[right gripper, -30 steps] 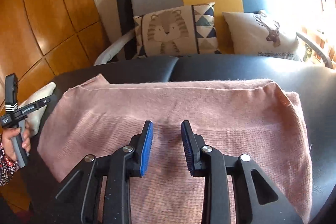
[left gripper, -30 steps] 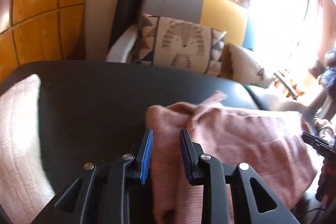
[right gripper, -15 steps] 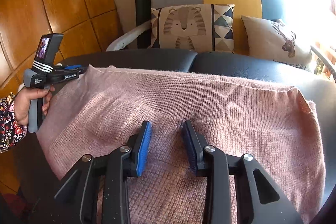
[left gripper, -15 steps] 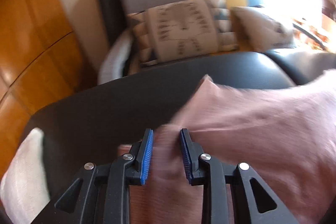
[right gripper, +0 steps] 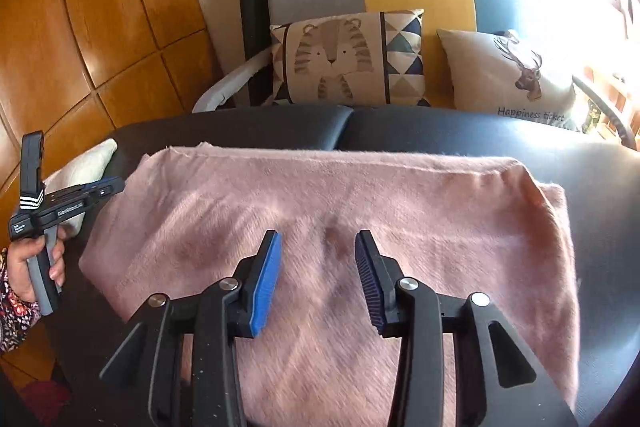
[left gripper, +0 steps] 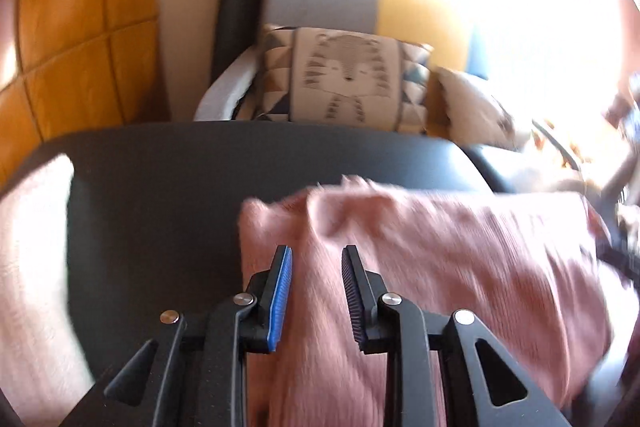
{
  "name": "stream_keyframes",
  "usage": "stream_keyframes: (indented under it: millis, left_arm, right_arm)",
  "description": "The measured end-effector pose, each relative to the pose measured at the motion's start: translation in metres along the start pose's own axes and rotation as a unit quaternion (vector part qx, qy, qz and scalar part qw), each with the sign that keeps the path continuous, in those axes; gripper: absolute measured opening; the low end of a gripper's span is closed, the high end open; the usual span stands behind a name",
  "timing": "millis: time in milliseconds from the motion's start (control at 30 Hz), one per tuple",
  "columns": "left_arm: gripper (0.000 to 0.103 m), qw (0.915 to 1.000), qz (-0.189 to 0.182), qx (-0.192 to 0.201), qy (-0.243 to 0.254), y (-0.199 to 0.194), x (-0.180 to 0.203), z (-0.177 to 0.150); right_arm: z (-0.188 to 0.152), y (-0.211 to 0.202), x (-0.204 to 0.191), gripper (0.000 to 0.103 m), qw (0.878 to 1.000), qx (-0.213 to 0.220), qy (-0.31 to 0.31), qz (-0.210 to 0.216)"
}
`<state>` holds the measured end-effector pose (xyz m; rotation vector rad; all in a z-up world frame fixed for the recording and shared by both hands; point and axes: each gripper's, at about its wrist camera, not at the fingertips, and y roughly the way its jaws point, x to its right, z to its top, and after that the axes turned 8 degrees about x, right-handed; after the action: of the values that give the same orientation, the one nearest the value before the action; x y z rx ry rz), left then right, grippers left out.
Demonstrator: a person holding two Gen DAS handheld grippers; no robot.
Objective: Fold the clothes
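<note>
Blurred left gripper jaws' hold on pink garment unclear; right gripper jaws opening, empty

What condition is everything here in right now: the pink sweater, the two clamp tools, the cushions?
pink sweater: folded, lying flat on the black seat.
right gripper: jaws opening above the sweater, gripping nothing.
left gripper: partly open over the sweater's left edge; grip unclear.
tiger cushion: upright.
deer cushion: leaning back.
</note>
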<state>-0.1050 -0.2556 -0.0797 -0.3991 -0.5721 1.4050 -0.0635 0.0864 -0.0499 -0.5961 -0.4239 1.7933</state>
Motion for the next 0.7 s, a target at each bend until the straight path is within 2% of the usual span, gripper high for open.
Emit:
stream_keyframes:
  millis: [100, 233, 300, 367, 467, 533, 567, 633, 700]
  left_arm:
    - [0.027, 0.9996, -0.023, -0.015, -0.001, -0.017, -0.009, -0.014]
    - [0.027, 0.9977, -0.054, -0.038, -0.014, -0.037, -0.026, -0.031]
    - [0.027, 0.9962, -0.068, -0.054, 0.003, -0.043, -0.021, -0.04]
    - [0.027, 0.9956, -0.065, -0.064, 0.022, -0.048, -0.016, -0.049]
    - [0.027, 0.9959, -0.042, -0.077, 0.021, -0.036, -0.009, -0.051]
    - [0.027, 0.9952, -0.04, -0.089, -0.008, -0.033, -0.012, -0.056]
    - [0.028, 0.9947, -0.042, -0.09, -0.025, -0.034, -0.014, -0.058]
    - [0.029, 0.994, -0.041, -0.093, -0.039, -0.033, -0.014, -0.06]
    - [0.029, 0.995, -0.036, -0.09, -0.025, -0.031, -0.009, -0.062]
  right_arm:
    - [-0.013, -0.022, 0.016, 0.046, 1.0, -0.008, 0.017, -0.015]
    - [-0.034, -0.05, 0.042, 0.047, 0.997, -0.007, 0.054, -0.05]
    - [-0.044, -0.063, 0.056, 0.047, 0.994, -0.003, 0.077, -0.074]
    - [-0.052, -0.075, 0.07, 0.047, 0.99, 0.001, 0.107, -0.092]
    - [-0.059, -0.094, 0.084, 0.047, 0.984, 0.013, 0.125, -0.125]
    - [-0.063, -0.103, 0.092, 0.047, 0.98, 0.016, 0.133, -0.145]
    - [-0.065, -0.105, 0.095, 0.047, 0.979, 0.015, 0.14, -0.147]
    - [-0.067, -0.105, 0.099, 0.049, 0.98, 0.011, 0.156, -0.125]
    - [-0.07, -0.1, 0.095, 0.053, 0.982, 0.002, 0.148, -0.118]
